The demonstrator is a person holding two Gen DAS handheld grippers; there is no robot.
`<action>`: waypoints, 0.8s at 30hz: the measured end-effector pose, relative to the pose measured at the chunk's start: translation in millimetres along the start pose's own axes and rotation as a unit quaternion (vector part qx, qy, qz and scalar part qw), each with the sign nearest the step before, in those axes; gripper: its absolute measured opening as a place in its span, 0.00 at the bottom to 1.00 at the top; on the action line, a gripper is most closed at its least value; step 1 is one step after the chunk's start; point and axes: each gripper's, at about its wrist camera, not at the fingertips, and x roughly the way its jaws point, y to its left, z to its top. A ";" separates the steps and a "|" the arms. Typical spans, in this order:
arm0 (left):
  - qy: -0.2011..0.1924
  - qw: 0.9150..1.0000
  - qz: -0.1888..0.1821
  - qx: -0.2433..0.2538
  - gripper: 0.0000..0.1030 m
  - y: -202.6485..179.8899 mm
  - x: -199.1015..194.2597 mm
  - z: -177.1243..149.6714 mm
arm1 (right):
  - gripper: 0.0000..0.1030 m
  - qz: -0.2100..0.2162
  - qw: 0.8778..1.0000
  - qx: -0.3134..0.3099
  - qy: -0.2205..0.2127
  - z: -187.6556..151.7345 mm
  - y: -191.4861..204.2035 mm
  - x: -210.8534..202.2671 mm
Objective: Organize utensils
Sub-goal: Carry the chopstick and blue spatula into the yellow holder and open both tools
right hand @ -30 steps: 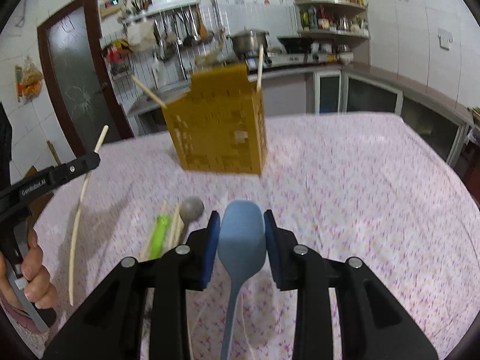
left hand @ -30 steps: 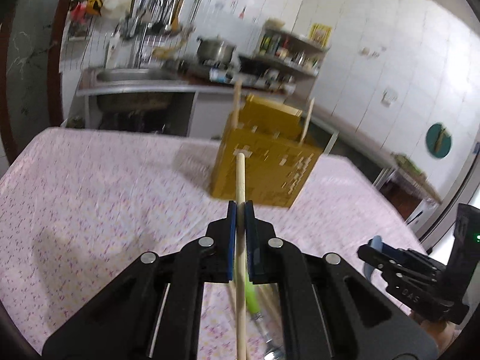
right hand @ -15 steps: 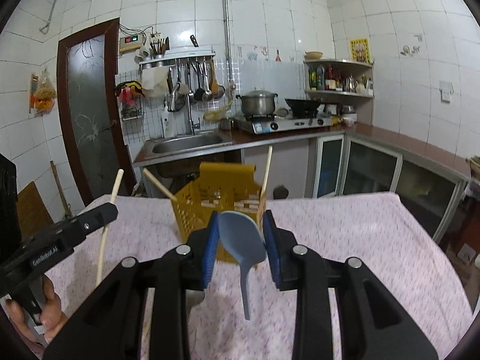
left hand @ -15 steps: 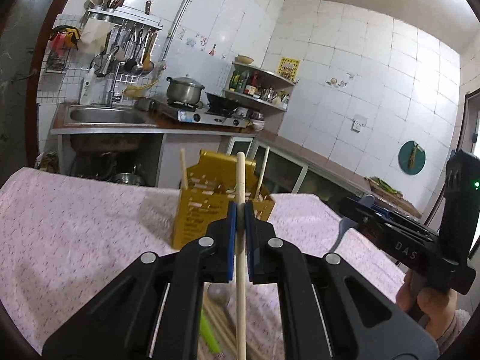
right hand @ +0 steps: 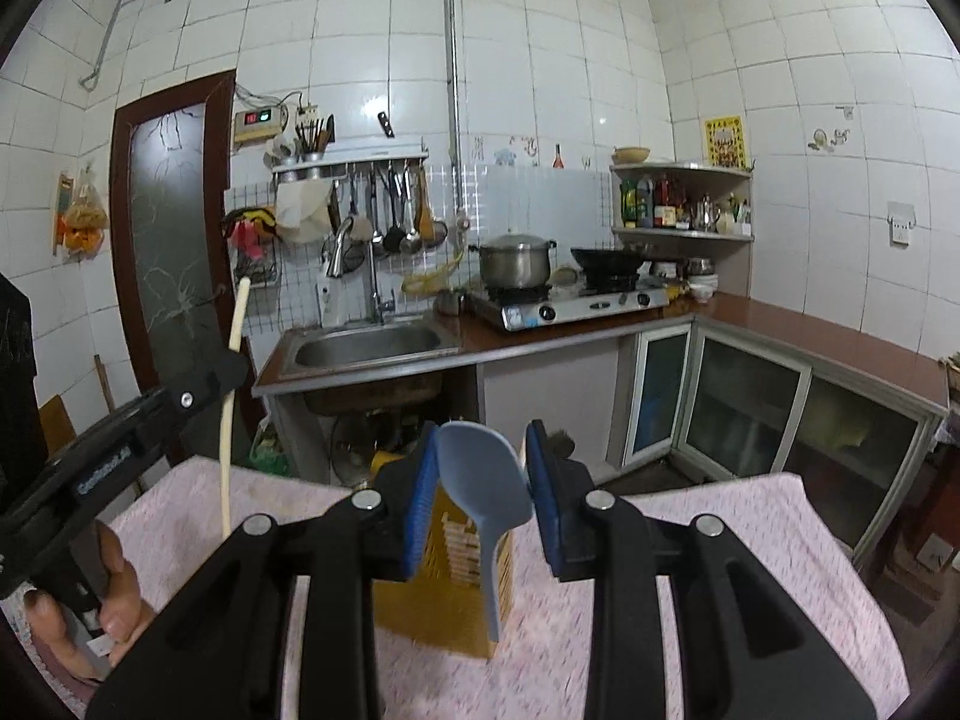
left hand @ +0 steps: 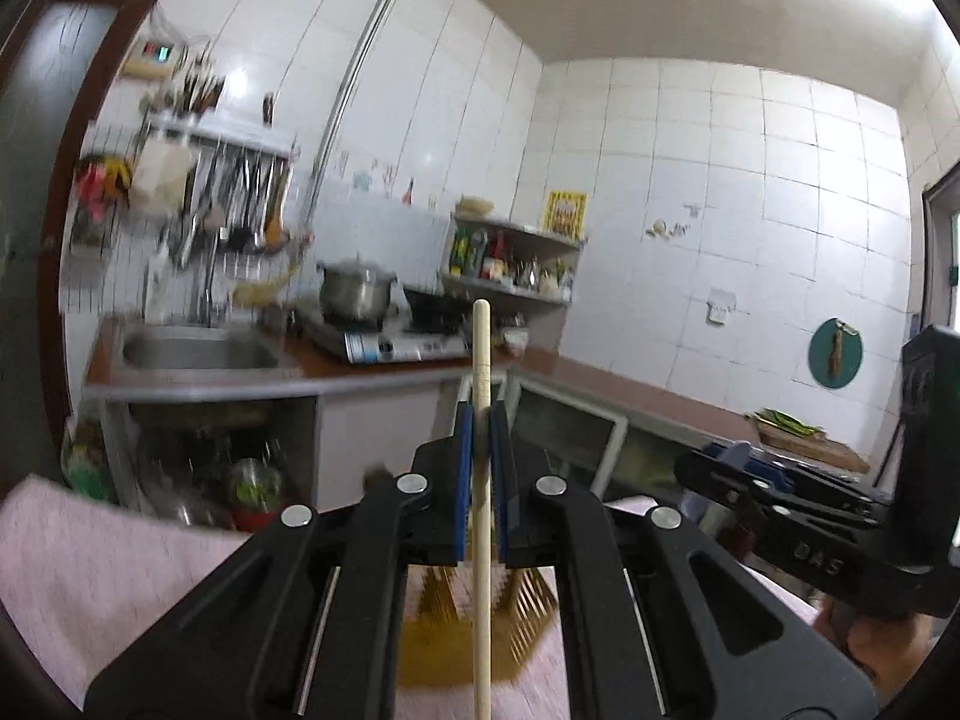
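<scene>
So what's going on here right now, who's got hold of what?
A person holds a gripper in each hand above a table with a pink patterned cloth. The left gripper is shut on a wooden chopstick, which stands roughly upright. The right gripper is shut on a pale blue spoon, clamped by its bowl with the handle hanging down. The yellow utensil holder stands on the table just beyond and below both grippers. Neither utensil is in it yet.
</scene>
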 end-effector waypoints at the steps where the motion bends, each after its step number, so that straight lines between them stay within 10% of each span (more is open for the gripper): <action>1: -0.012 1.000 0.001 0.007 0.04 -1.4 6.8 5.3 | 0.29 0.000 1.000 -0.001 -0.003 7.0 -2.0 4.3; 11: -0.084 0.994 0.043 0.054 0.04 4.3 63.2 7.7 | 0.29 0.017 1.000 0.001 -0.018 26.4 2.9 45.1; 24: -0.077 0.993 0.076 0.048 0.04 29.8 94.5 -37.7 | 0.29 0.014 0.999 0.004 0.029 -15.0 3.2 98.8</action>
